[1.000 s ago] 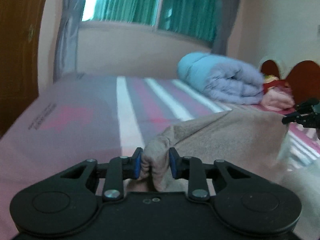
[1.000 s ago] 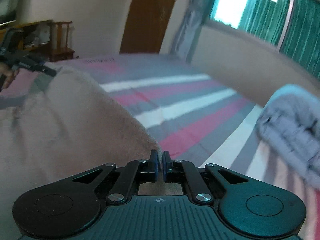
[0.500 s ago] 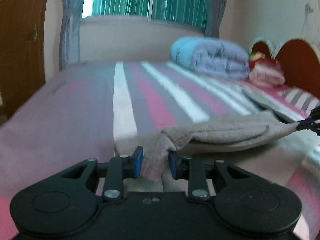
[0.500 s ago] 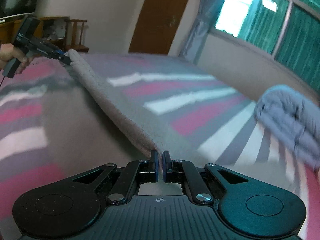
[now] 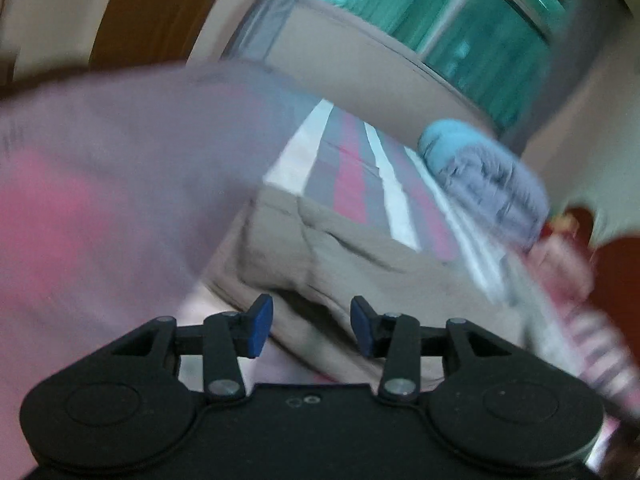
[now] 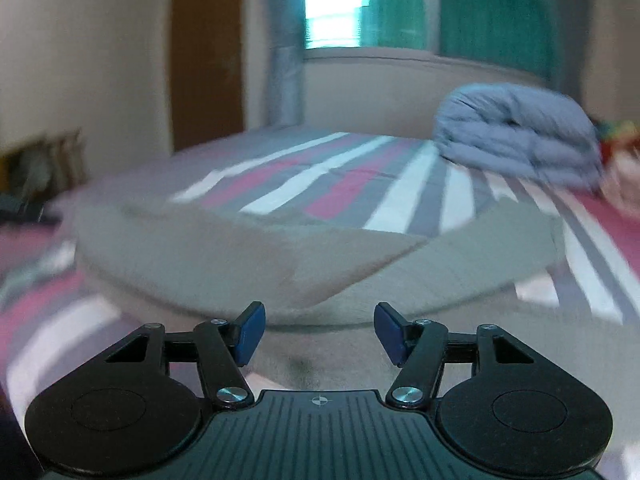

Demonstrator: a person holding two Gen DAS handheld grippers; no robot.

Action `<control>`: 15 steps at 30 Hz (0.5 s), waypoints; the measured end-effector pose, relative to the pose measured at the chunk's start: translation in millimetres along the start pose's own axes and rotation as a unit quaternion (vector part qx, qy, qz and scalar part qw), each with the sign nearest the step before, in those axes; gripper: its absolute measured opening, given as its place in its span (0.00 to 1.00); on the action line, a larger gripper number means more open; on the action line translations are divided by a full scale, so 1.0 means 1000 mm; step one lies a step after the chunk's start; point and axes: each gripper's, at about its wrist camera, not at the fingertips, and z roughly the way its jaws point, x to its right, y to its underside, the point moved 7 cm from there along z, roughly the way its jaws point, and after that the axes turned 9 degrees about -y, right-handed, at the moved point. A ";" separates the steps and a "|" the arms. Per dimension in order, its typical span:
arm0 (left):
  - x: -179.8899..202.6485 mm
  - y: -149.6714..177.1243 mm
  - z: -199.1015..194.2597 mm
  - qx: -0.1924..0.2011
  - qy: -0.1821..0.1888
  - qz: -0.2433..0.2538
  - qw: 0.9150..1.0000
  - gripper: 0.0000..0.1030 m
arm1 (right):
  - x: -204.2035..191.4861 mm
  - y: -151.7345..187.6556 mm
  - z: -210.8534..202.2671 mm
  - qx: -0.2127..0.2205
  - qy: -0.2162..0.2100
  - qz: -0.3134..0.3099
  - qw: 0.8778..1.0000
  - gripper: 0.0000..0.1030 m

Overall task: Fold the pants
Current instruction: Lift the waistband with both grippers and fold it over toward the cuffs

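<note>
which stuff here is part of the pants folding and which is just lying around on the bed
Part of the job:
- beige pants, folded over on the striped bed
- left gripper, open
- right gripper, open

Just lying about:
- rolled blue-grey duvet
- pink and red bedding by the headboard

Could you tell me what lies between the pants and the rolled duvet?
Only bare striped bedsheet separates the pants from the duvet, clearest in the right wrist view.
</note>
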 end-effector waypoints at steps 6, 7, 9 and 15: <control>-0.022 -0.002 0.034 -0.027 0.031 -0.139 0.989 0.33 | 0.034 -0.010 0.005 0.012 -0.013 0.186 0.982 0.53; -0.025 -0.005 0.040 -0.031 0.033 -0.152 0.987 0.33 | 0.041 -0.013 0.007 0.010 -0.018 0.212 0.977 0.53; -0.026 -0.008 0.045 -0.030 0.034 -0.156 0.987 0.33 | 0.051 -0.013 0.014 0.004 -0.021 0.261 0.965 0.53; -0.024 -0.011 0.058 -0.045 -0.004 -0.140 0.989 0.17 | 0.076 -0.005 0.039 -0.018 -0.031 0.369 0.929 0.52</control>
